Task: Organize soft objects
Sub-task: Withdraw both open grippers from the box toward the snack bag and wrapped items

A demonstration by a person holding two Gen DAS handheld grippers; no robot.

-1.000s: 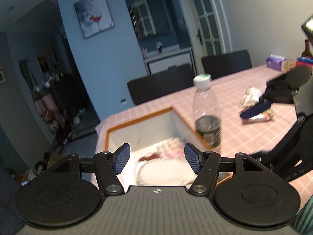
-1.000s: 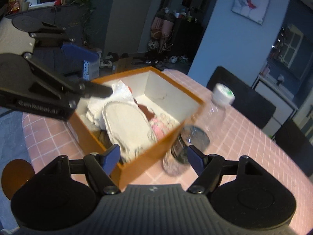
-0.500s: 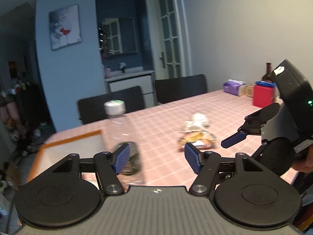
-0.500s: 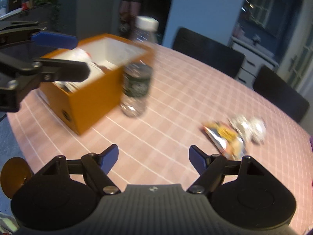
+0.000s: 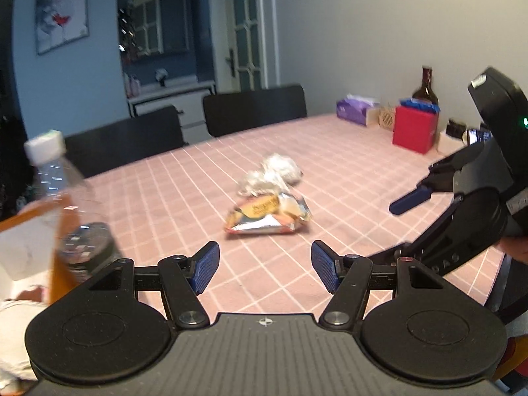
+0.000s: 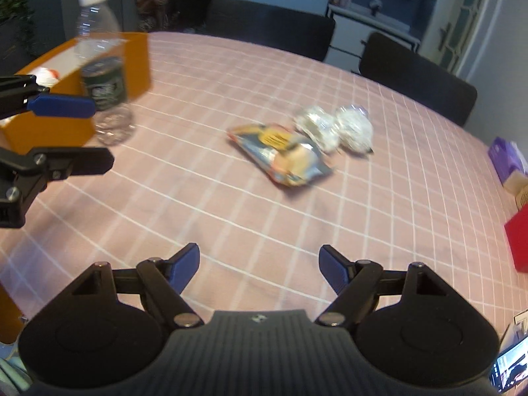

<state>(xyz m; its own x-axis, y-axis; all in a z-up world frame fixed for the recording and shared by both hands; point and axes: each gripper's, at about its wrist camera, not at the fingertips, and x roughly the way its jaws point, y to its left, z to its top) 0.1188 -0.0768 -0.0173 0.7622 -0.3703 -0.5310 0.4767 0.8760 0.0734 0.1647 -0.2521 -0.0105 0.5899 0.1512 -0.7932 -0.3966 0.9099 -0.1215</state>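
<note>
A foil snack bag [image 5: 269,215] lies on the pink checked tablecloth [image 5: 330,151], with crumpled clear plastic [image 5: 275,173] just behind it. Both also show in the right wrist view, the bag [image 6: 283,153] and the plastic [image 6: 340,127]. My left gripper [image 5: 264,269] is open and empty, short of the bag. My right gripper [image 6: 259,269] is open and empty, also short of the bag. An orange box [image 6: 135,62] holding soft white items stands at the left.
A clear water bottle [image 6: 104,76] stands against the box. A red box [image 5: 414,128], a purple tissue pack [image 5: 354,110] and a dark bottle [image 5: 425,87] stand at the far right. Black chairs [image 5: 254,107] line the far edge.
Both grippers have swung away from the orange box and bottle to the right, and now face the snack bag and crumpled plastic. Both stayed open.
</note>
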